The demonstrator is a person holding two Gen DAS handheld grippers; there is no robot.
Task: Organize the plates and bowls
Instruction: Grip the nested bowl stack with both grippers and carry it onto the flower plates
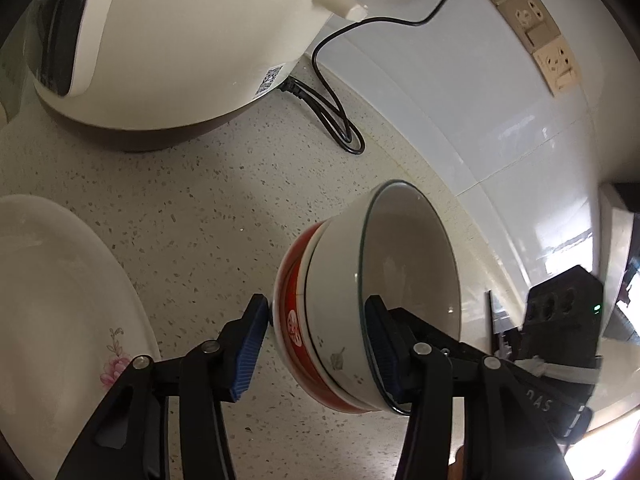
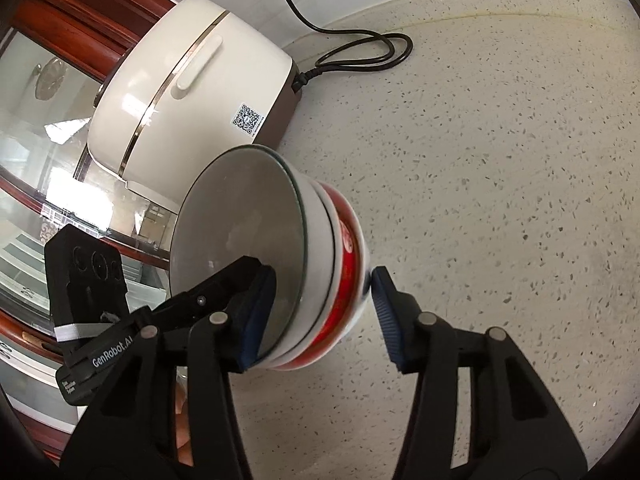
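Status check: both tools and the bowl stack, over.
Left tool and right tool both straddling bowl stack, one pad inside each. Grip unconfirmed. Plate left; rice cooker behind.

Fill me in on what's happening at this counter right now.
A person holding two grippers is handling a nested stack of bowls, a white bowl sitting inside a red-patterned bowl. The left gripper and the right gripper each straddle the stack, one finger inside the white bowl and one outside the red bowl. The stack is tipped on its side above the speckled counter. A white floral plate lies to the left, and a rice cooker stands behind.
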